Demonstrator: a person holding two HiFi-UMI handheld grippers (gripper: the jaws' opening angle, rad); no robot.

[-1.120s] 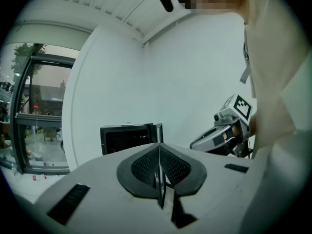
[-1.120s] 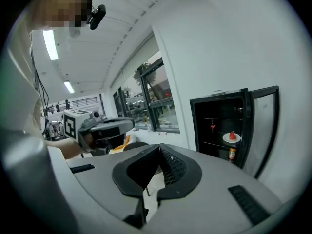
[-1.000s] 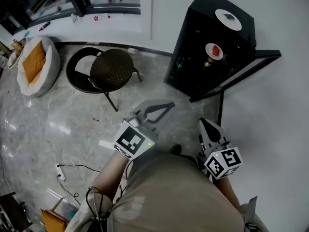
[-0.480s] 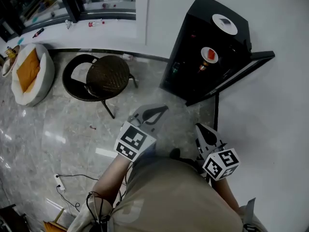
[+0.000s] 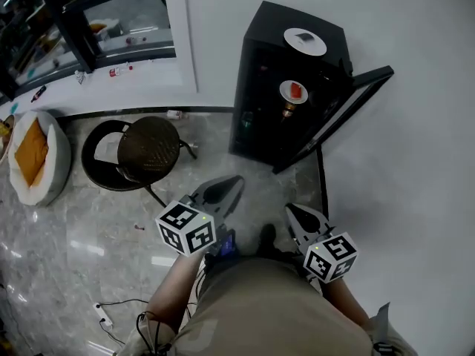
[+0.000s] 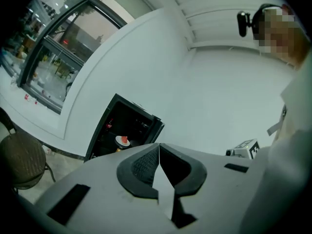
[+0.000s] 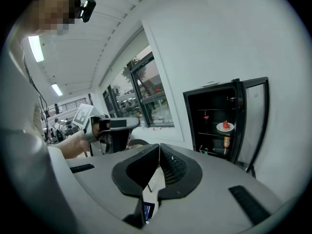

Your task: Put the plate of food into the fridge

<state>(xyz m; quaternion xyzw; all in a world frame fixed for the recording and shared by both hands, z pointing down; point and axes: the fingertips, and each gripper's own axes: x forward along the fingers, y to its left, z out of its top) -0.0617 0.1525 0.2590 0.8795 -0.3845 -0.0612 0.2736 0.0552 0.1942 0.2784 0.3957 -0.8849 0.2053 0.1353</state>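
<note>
- The plate of food (image 5: 294,91), white with something red on it, already sits on an upper shelf inside the black fridge (image 5: 256,65). A can (image 7: 226,141) stands on the shelf below it.
- The left gripper (image 5: 231,185) and the right gripper (image 5: 295,213) both have their fingers pressed together with nothing between them. They hang near the person's body, well apart from the fridge.
- The step left looks to be shutting the glass door (image 5: 338,117), which stands swung wide to the right.
- The right gripper is nearer the door. A flat push with its closed fingers on the outer edge would probably serve best.
- The swing should be slow and even, so the plate does not slide on its shelf.
- A second plate (image 5: 305,41) rests on top of the fridge, and a slam could jolt it.
- The chair (image 5: 148,145) stands well to the left, out of the way.
</note>
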